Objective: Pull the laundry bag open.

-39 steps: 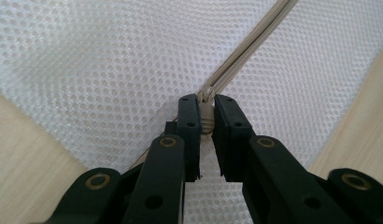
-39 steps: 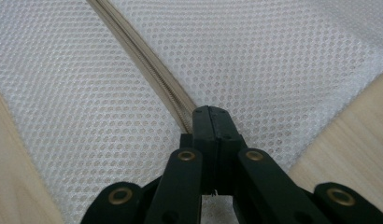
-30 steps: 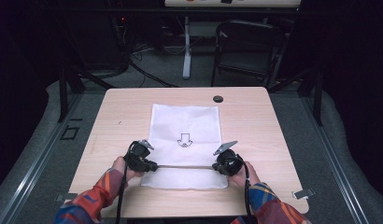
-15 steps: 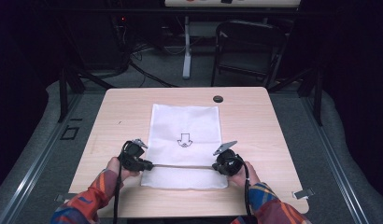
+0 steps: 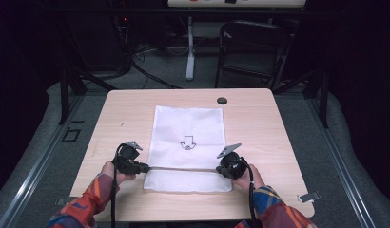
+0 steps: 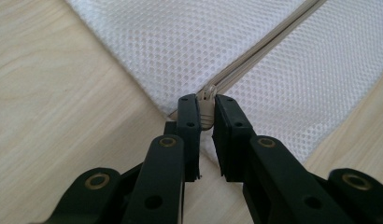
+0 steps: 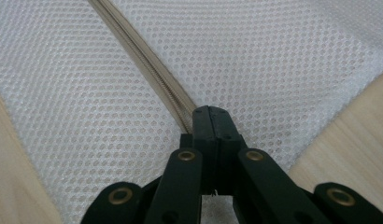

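A white mesh bag (image 5: 188,137) lies flat in the middle of the table (image 5: 259,114), with a small arrow print on it. A beige zipper (image 5: 183,168) runs across its near end. My left gripper (image 5: 144,167) is at the bag's left edge, shut on the beige zipper pull (image 6: 206,105). At the right end of the zipper, my right gripper (image 5: 219,169) is shut on the zipper tape (image 7: 147,70), its jaws pressed together over the mesh (image 7: 273,60).
A small black round cap (image 5: 222,100) is set in the table near the far edge. A dark chair (image 5: 250,47) and a white stand leg (image 5: 190,47) stand on the floor beyond the table. Bare wood lies left and right of the bag.
My left gripper has slid left along the zipper, from just inside the bag's left side to its left edge. The right gripper has stayed put.
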Tool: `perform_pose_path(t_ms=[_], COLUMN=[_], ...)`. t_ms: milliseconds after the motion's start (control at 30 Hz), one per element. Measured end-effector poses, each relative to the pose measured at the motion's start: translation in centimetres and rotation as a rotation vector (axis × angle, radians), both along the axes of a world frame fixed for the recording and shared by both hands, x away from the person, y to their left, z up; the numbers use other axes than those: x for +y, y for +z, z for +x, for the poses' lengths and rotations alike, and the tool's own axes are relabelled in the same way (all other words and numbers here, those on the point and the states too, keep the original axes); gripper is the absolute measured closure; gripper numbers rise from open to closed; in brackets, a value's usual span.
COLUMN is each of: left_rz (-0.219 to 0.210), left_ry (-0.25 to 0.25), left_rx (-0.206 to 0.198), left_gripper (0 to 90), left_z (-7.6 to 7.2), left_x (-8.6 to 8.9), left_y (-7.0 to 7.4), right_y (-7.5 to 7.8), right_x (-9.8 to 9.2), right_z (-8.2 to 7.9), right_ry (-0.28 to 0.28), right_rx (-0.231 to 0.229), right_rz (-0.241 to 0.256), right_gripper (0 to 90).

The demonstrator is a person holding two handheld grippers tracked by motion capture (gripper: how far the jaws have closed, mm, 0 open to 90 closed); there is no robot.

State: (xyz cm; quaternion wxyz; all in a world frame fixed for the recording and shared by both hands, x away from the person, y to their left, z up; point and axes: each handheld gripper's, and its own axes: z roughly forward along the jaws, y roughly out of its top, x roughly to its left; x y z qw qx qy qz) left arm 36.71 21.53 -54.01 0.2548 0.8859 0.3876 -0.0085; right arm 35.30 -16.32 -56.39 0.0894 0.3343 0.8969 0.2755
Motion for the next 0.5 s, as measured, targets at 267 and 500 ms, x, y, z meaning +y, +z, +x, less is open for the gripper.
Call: perform_pose_path(t_ms=[267,500], left_rz=[0.002,-0.003], left_ry=[0.045,0.042], left_rx=[0.007,0.019], left_gripper=[81.0,81.0], left_z=[-0.2,-0.6], left_x=[1.4,1.6], left_y=[-0.2,-0.2], right_y=[0.0,0.1], right_x=[0.0,0.0], right_z=[0.0,0.0], right_ry=[-0.001,0.001], right_rx=[-0.003,-0.001], right_rz=[-0.011,-0.014], right_gripper=[90.0,90.0])
